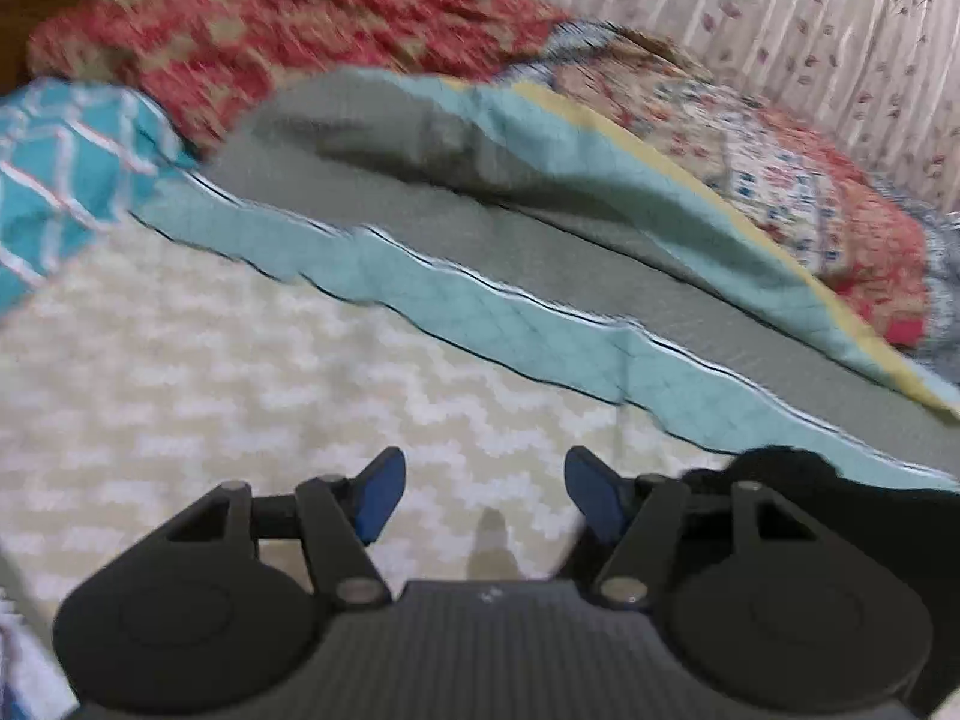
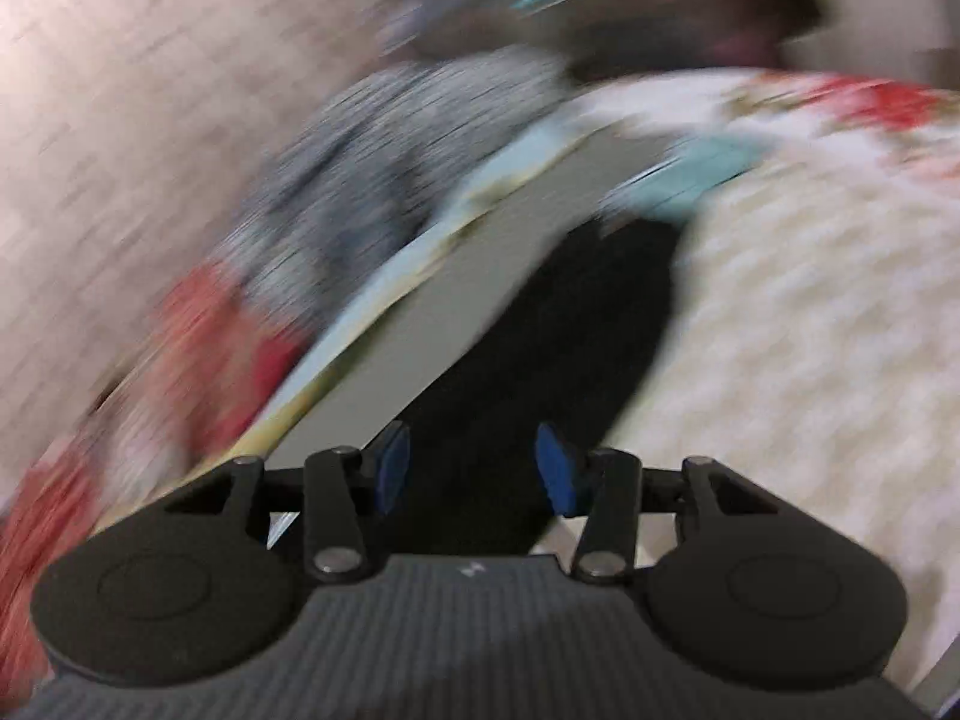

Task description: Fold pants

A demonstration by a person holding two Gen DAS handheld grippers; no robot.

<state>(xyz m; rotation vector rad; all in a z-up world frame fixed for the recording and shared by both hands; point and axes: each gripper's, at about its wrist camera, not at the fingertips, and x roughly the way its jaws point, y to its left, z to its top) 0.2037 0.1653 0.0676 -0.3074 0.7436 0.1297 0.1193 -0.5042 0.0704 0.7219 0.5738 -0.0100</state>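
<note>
The pants are black. In the right wrist view they (image 2: 558, 324) lie as a long dark strip across the cream bedspread (image 2: 810, 330), running forward from between my fingers. My right gripper (image 2: 474, 468) is open above their near end, blue pads apart, holding nothing. In the left wrist view only a dark bit of the pants (image 1: 798, 474) shows at the right edge. My left gripper (image 1: 485, 495) is open and empty over the cream bedspread (image 1: 210, 372), to the left of the pants. Both views are motion-blurred.
A teal and grey quilt (image 1: 540, 276) lies folded back across the bed beyond the left gripper. A red patterned blanket (image 1: 270, 30), a floral blanket (image 1: 780, 168) and a teal pillow (image 1: 54, 180) lie behind it. A striped floral curtain (image 1: 780, 0) hangs at the back.
</note>
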